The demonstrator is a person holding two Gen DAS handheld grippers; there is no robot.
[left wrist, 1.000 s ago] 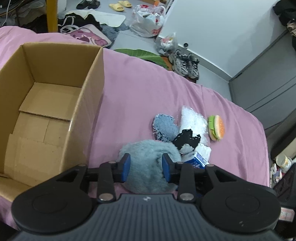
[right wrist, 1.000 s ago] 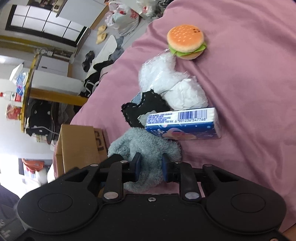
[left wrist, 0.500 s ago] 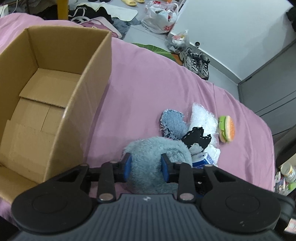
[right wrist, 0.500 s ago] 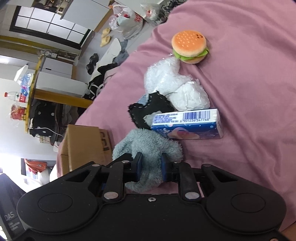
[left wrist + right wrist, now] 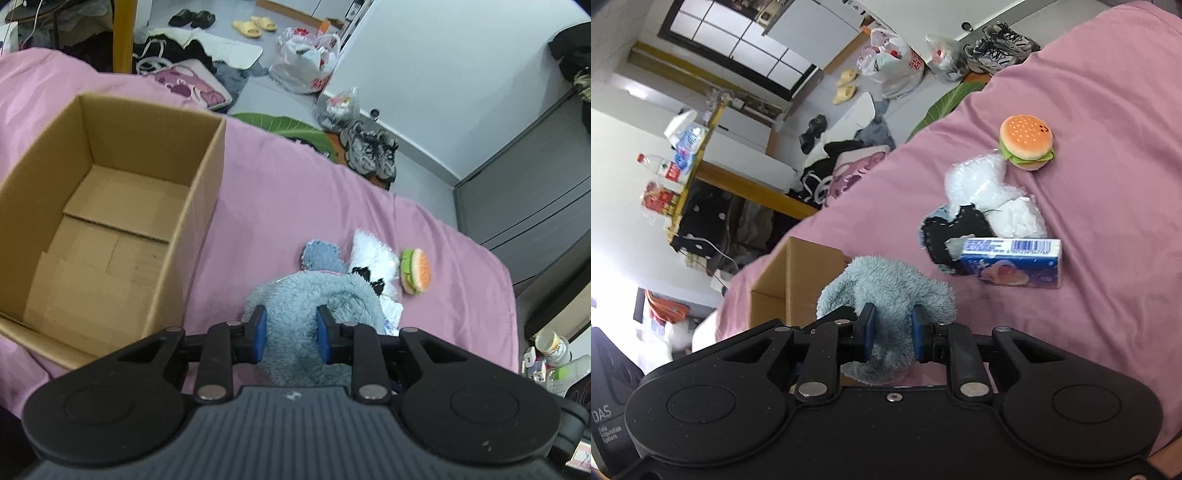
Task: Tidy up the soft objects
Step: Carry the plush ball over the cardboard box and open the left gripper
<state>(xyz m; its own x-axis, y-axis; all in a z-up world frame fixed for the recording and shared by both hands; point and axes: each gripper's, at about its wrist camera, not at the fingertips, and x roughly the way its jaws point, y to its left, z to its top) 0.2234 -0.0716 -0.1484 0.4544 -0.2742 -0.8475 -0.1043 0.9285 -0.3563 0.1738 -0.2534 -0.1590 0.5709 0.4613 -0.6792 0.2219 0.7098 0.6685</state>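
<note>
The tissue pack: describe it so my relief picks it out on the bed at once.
On the pink bedspread, right of the cardboard box, lies a small heap of soft things. The tissue pack sits at its near edge: the only flat, blue, printed packet with a barcode, unlike the fluffy pieces behind it.

Sneakers [image 5: 373, 153], yellow slippers [image 5: 255, 26], perhaps grocery bags [image 5: 304, 70].

Both grippers have raised the grey fluffy cloth [image 5: 314, 295] off the pink bedcover [image 5: 295, 192], left jaws closing tighter.
</note>
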